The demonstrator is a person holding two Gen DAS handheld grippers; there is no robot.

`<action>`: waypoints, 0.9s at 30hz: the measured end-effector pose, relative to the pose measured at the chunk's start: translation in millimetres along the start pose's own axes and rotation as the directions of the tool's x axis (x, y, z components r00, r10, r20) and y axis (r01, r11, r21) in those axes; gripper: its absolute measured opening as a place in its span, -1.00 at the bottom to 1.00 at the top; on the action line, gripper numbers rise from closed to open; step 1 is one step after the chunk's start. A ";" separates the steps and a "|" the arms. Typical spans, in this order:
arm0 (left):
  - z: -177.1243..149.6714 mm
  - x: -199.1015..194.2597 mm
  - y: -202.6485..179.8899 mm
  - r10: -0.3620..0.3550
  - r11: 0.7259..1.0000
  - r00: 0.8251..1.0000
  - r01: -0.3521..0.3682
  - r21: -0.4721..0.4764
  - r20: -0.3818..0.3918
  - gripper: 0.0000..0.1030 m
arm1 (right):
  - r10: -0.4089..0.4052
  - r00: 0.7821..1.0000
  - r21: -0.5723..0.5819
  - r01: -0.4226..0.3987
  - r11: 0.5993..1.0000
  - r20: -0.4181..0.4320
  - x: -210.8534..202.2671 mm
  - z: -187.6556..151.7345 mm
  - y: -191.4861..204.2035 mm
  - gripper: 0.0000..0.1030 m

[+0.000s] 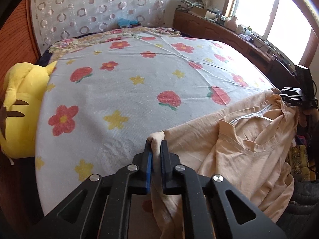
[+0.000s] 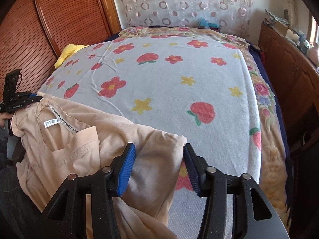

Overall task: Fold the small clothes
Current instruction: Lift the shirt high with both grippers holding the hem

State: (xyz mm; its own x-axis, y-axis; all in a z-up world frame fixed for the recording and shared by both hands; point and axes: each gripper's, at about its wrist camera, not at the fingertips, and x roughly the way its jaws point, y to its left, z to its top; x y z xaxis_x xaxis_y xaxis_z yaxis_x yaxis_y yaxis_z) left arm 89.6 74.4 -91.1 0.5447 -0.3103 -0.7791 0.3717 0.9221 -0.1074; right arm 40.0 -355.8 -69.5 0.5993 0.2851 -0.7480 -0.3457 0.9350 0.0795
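A small peach shirt (image 1: 245, 143) lies crumpled at the near edge of the bed, its neckline and white label facing up. My left gripper (image 1: 156, 143) is shut on a bunched corner of the shirt. It also shows at the far left of the right wrist view (image 2: 33, 97), at the shirt's shoulder. My right gripper (image 2: 159, 149) is open, its blue pads on either side of a fold of the shirt (image 2: 157, 145). It also shows at the right edge of the left wrist view (image 1: 287, 95), by the shirt's other shoulder.
The bed carries a white blanket with red flowers (image 2: 169, 83). A yellow plush toy (image 1: 18, 109) lies at its left side by a wooden wardrobe (image 2: 49, 20). A wooden cabinet with clutter (image 1: 229, 31) runs along the window side.
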 end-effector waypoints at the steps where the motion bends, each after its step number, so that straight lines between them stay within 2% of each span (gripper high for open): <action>1: -1.3 -6.1 -3.4 0.003 1.000 1.000 -0.003 0.002 0.021 -0.86 | 0.017 1.000 -0.010 -0.017 1.000 -0.005 0.8 0.2 2.4 -0.59; 2: -3.4 -16.2 -8.0 -0.009 1.000 0.998 0.009 0.005 0.054 -0.86 | 0.027 1.000 -0.022 -0.027 0.999 -0.004 0.0 -0.5 5.7 -0.74; 4: -6.8 -37.6 -14.0 -0.021 1.000 0.993 0.021 -0.006 0.116 -0.87 | 0.017 1.000 -0.032 -0.016 0.999 0.020 -6.7 -2.0 12.0 -0.78; 6: -9.9 -65.3 -19.1 -0.032 0.999 0.982 0.036 -0.017 0.187 -0.87 | 0.021 0.996 -0.036 -0.018 0.999 0.082 -27.3 -5.0 18.8 -0.80; 9: -12.7 -109.5 -27.4 -0.050 0.998 0.956 0.057 -0.018 0.291 -0.87 | 0.037 0.981 -0.017 -0.035 0.999 0.192 -72.8 -10.3 27.8 -0.81; 13: -6.1 -160.8 -36.6 -0.069 0.997 0.915 0.070 0.012 0.397 -0.87 | 0.024 0.949 -0.033 -0.015 0.999 0.315 -135.8 -12.4 44.5 -0.82; 18: 18.0 -219.0 -43.1 -0.067 0.998 0.849 0.050 0.047 0.524 -0.87 | -0.004 0.887 -0.056 0.034 0.998 0.461 -209.6 1.5 57.8 -0.83; 22: 30.3 -264.7 -50.6 -0.049 0.997 0.786 0.001 0.077 0.616 -0.88 | 0.013 0.824 -0.114 0.063 0.991 0.567 -267.2 14.9 76.4 -0.83; 24: 33.2 -283.8 -50.8 -0.034 0.997 0.754 -0.021 0.075 0.656 -0.88 | 0.009 0.783 -0.145 0.105 0.984 0.622 -294.7 20.7 89.1 -0.83; 27: 37.8 -309.7 -46.7 -0.022 0.997 0.705 -0.038 0.069 0.709 -0.87 | 0.030 0.745 -0.178 0.121 0.977 0.666 -324.7 31.2 102.9 -0.83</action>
State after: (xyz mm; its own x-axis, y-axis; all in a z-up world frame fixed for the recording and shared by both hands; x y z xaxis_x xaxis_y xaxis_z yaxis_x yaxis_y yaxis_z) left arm -68.1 118.7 178.5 0.9086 -0.4032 -0.1094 0.4019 0.9150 -0.0348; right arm -167.7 -345.6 202.1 0.9174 0.3806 -0.1158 -0.3939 0.9099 -0.1303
